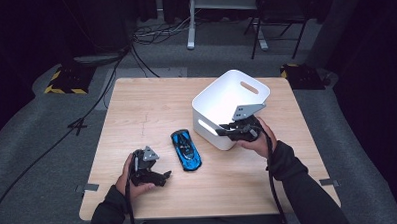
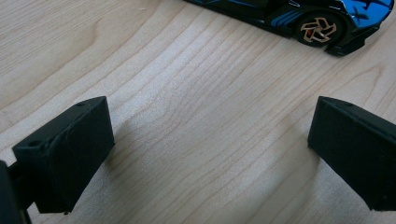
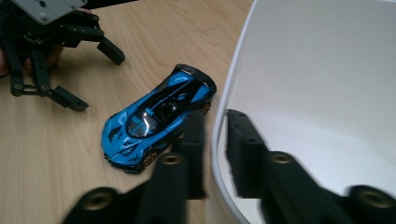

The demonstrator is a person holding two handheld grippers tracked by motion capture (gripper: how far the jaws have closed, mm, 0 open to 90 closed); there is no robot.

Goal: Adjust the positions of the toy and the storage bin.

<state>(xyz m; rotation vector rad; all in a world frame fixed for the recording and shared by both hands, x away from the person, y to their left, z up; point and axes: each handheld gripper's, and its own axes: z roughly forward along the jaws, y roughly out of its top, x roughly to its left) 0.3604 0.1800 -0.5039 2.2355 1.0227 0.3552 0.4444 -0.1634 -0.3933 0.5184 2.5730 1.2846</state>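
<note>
A blue and black toy car lies on the wooden table, between the two hands. To its right stands a white plastic bin with a handle slot. My right gripper reaches over the bin's near left wall. In the right gripper view its jaws straddle the bin's rim, one outside and one inside, close to the wall with a thin gap. My left gripper rests low on the table left of the car, jaws wide apart over bare wood, the car's wheel just beyond.
The bin looks empty inside. The right gripper view also takes in the car and the left gripper farther off. Grey carpet, cables and a chair's legs lie beyond the table's far edge.
</note>
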